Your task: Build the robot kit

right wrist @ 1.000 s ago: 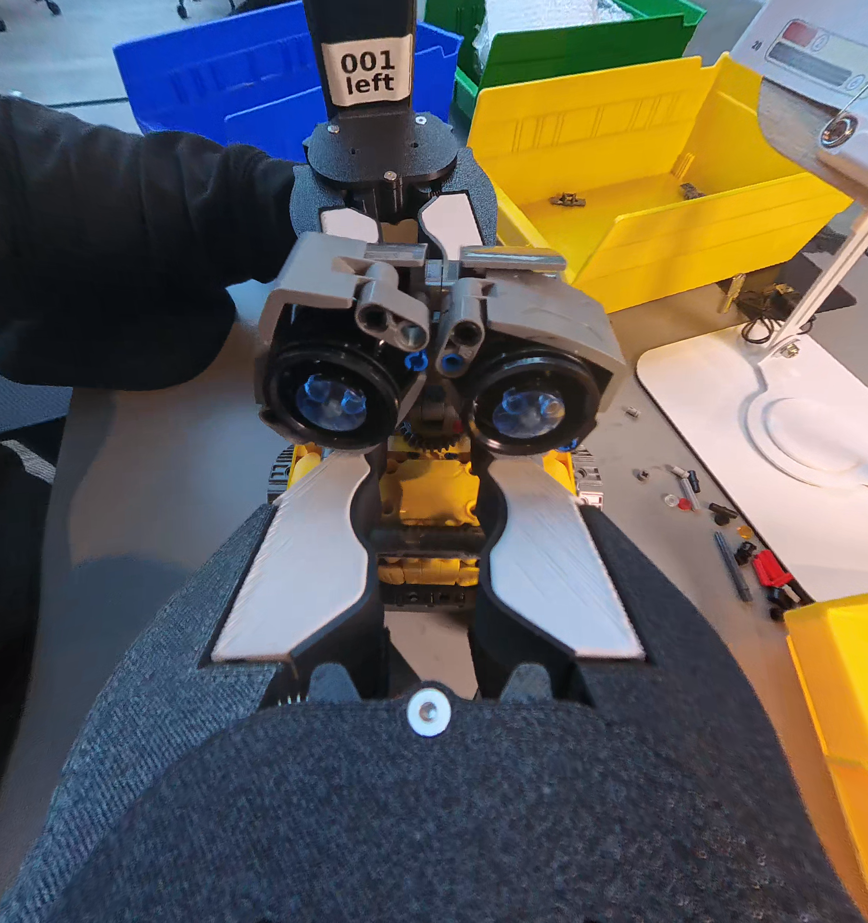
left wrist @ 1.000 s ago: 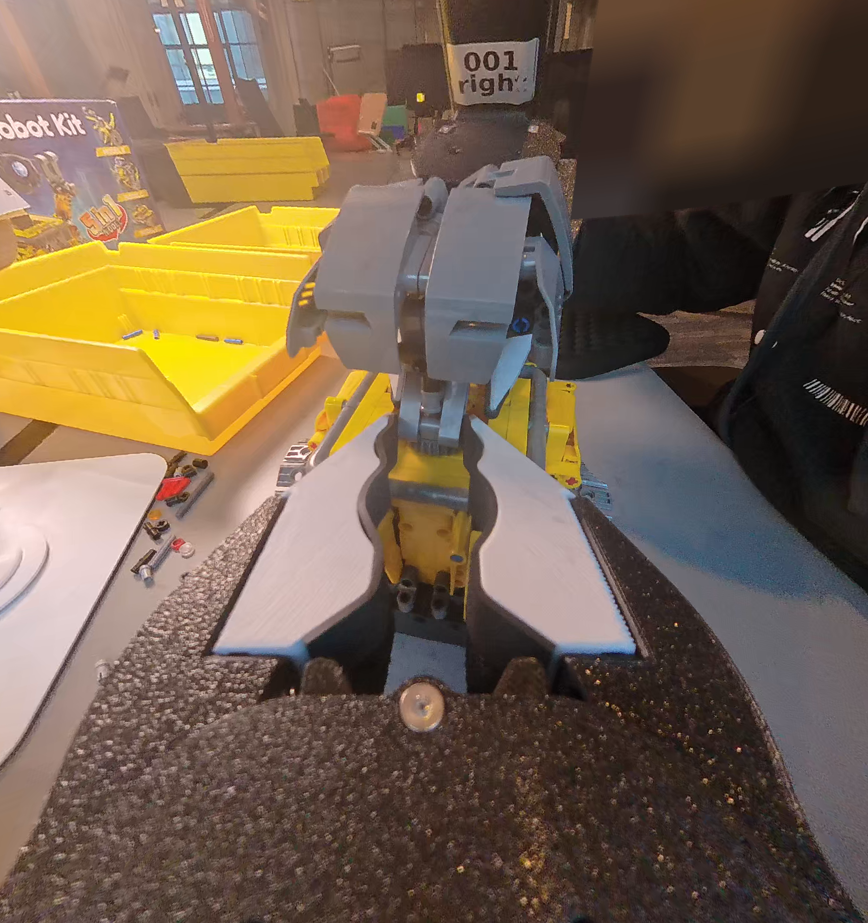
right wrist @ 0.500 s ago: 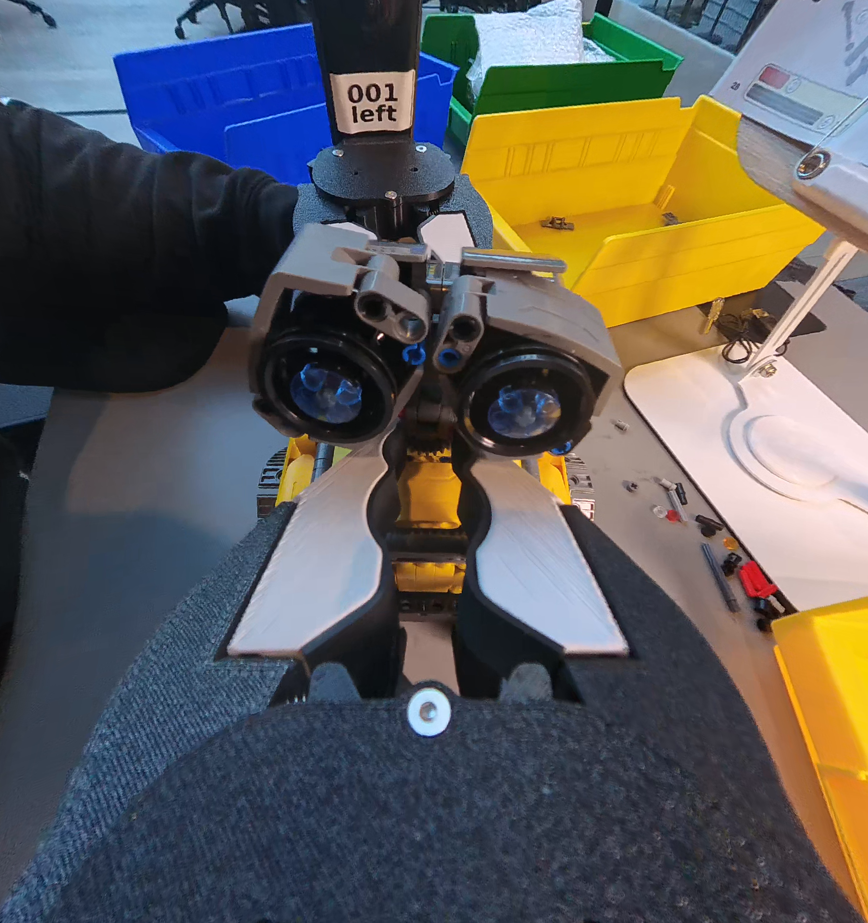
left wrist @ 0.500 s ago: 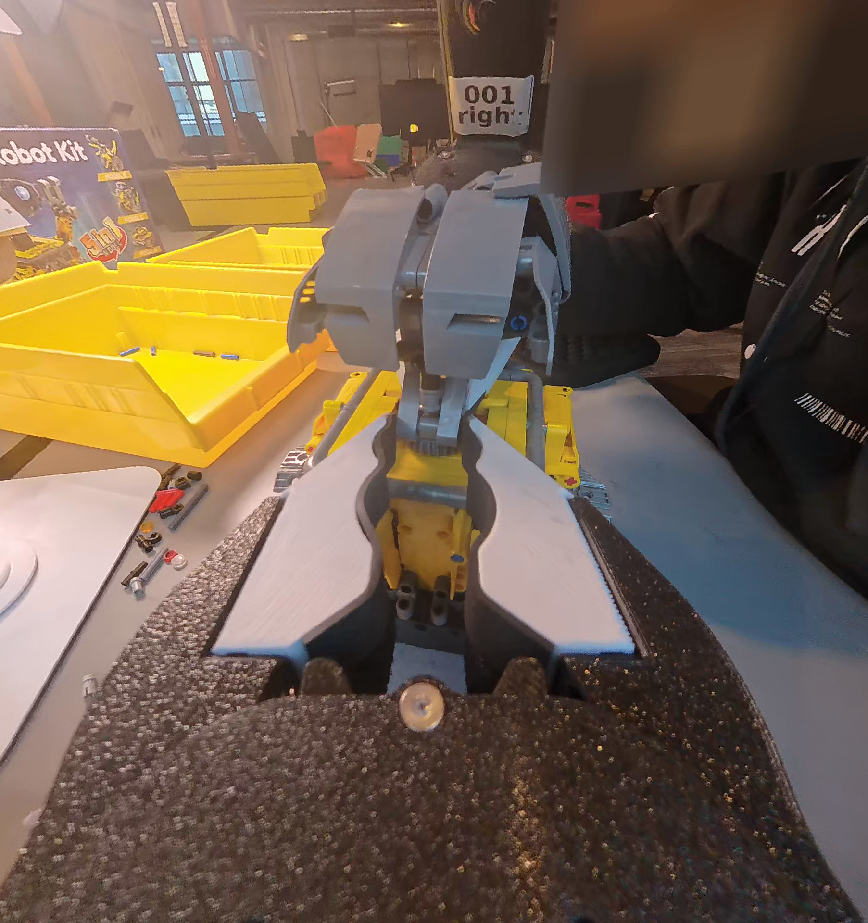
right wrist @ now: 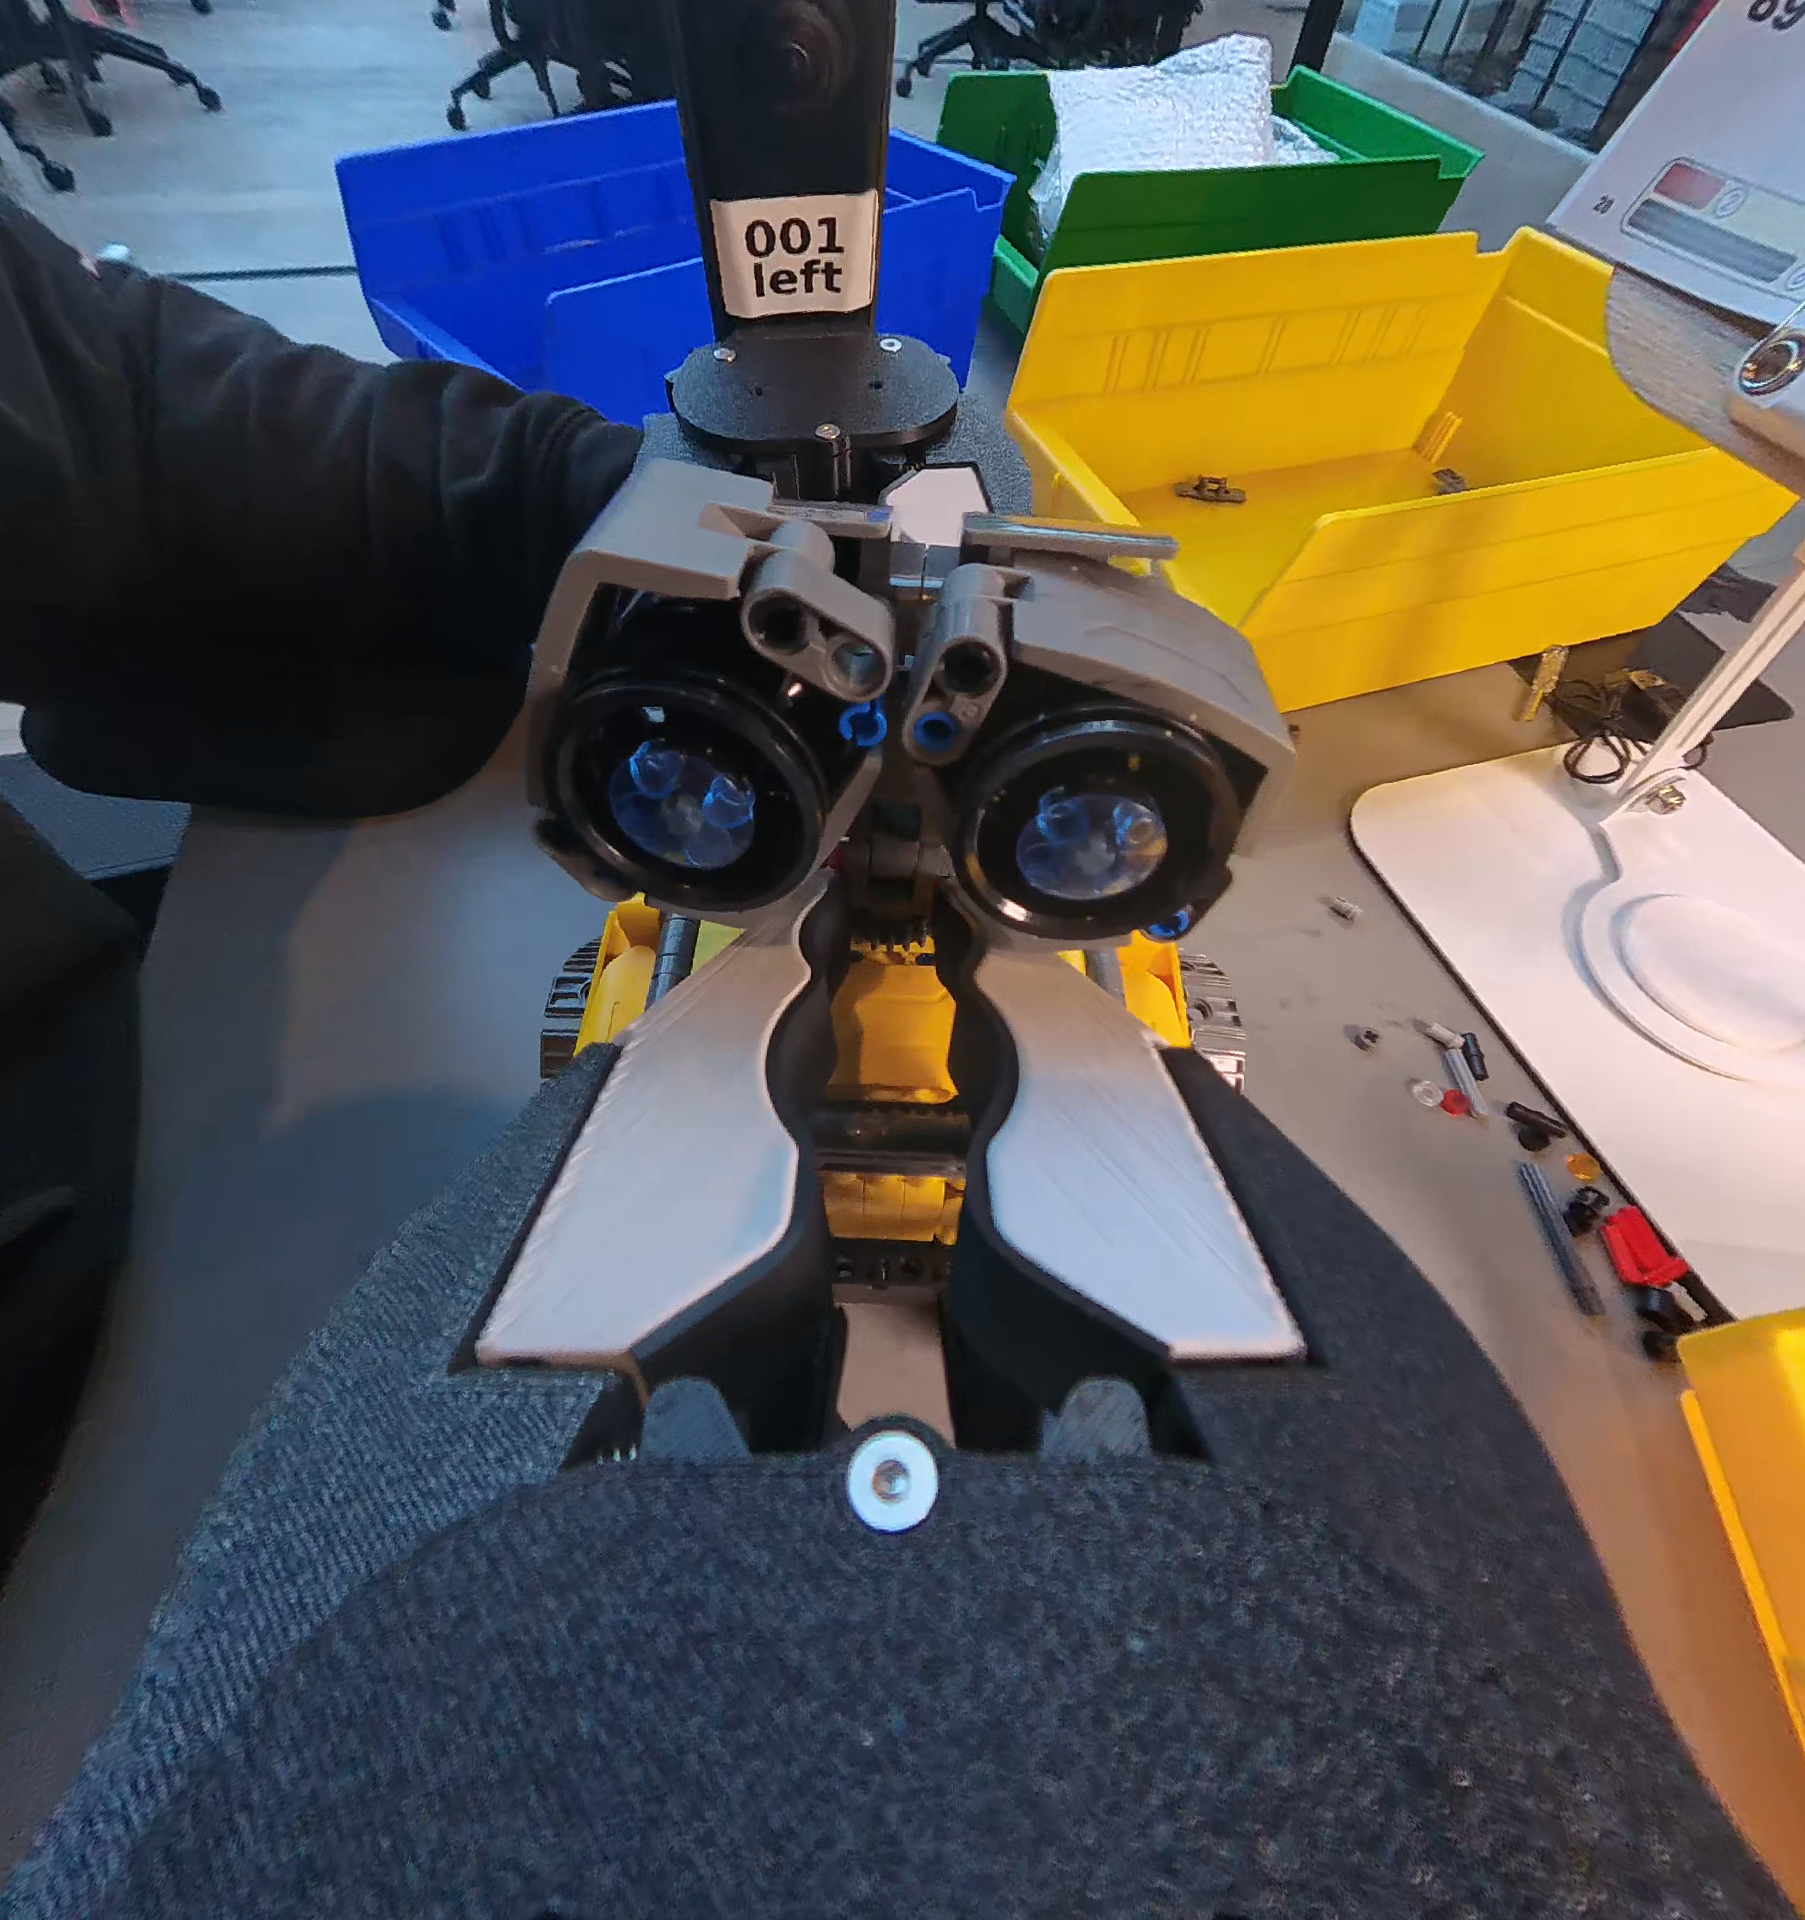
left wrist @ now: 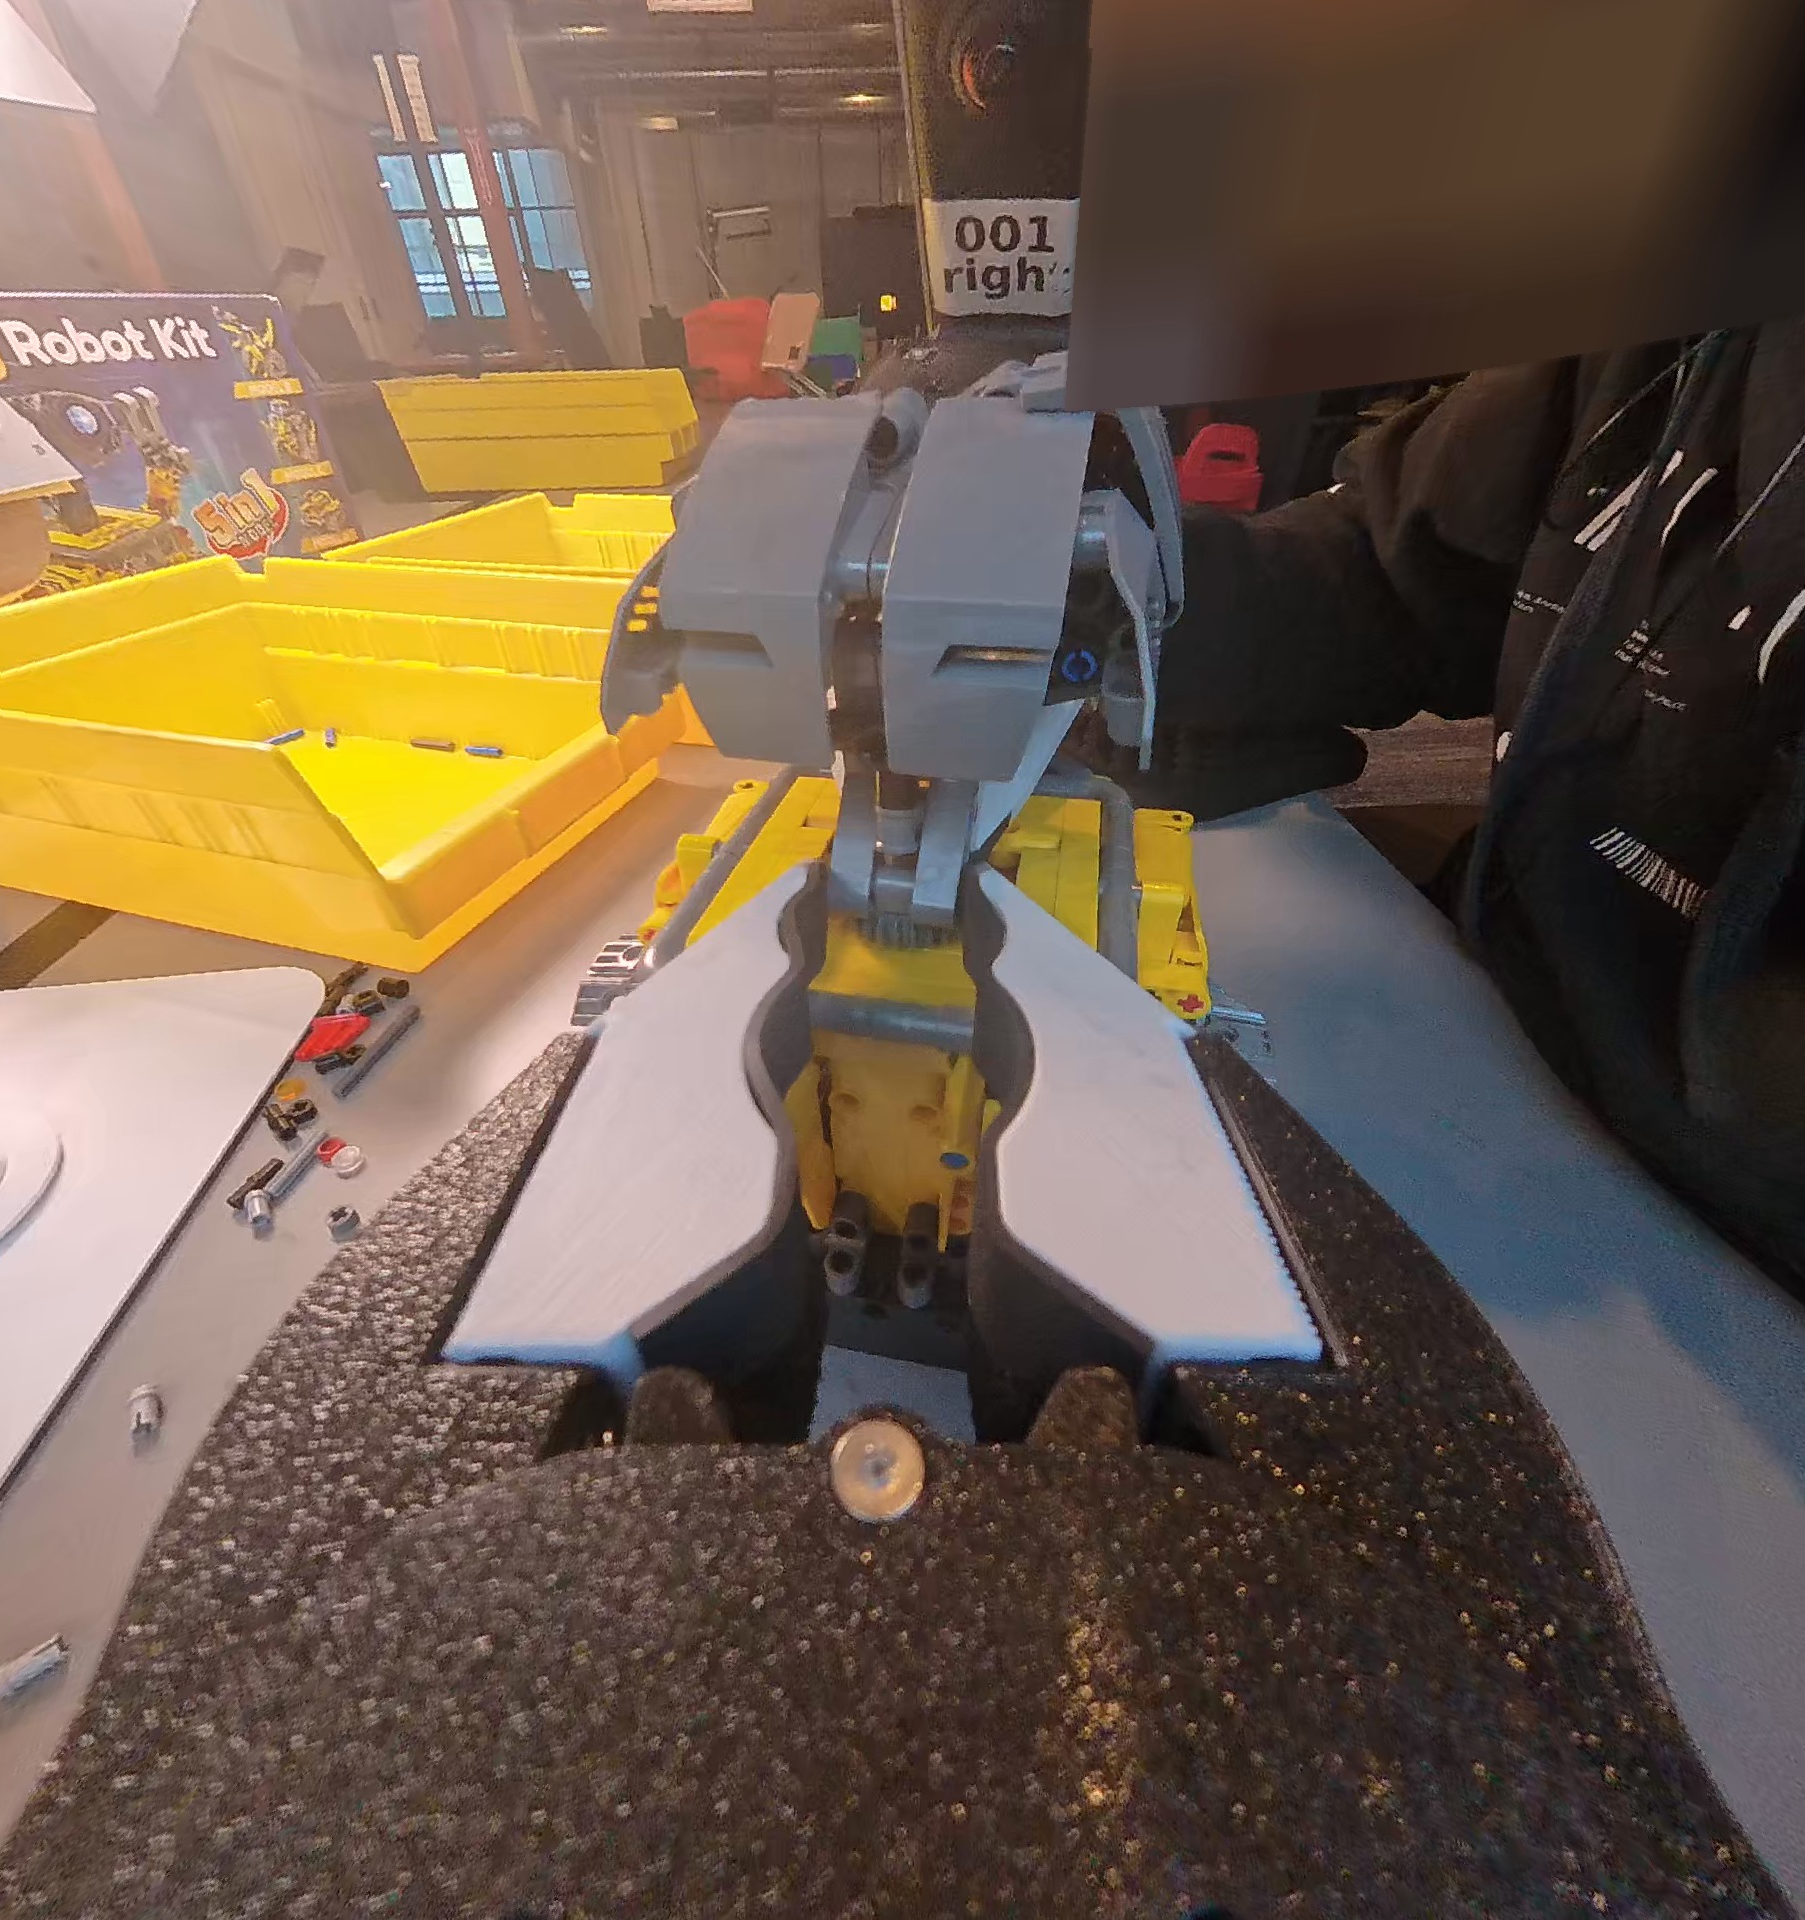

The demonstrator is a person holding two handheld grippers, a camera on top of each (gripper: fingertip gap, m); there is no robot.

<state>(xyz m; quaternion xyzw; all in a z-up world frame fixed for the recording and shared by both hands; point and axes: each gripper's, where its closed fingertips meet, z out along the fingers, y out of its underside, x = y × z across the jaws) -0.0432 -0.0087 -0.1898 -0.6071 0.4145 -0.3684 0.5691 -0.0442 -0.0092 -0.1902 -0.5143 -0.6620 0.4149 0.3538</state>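
Toy robot (left wrist: 882, 1039), yellow body with grey binocular head (right wrist: 908, 727), stands on the grey table (left wrist: 1500, 1143). Left gripper (left wrist: 893, 904) fingers clamp the yellow neck column from behind; right gripper (right wrist: 893, 935) fingers clamp it from the front. Loose small parts (left wrist: 316, 1091) lie near; yellow bin (left wrist: 254, 769) beyond.

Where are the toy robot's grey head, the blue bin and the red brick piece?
grey head (right wrist: 908, 717), right wrist view, between its eyes.
blue bin (right wrist: 524, 260), right wrist view, front wall.
red brick piece (left wrist: 332, 1036), left wrist view, its top.
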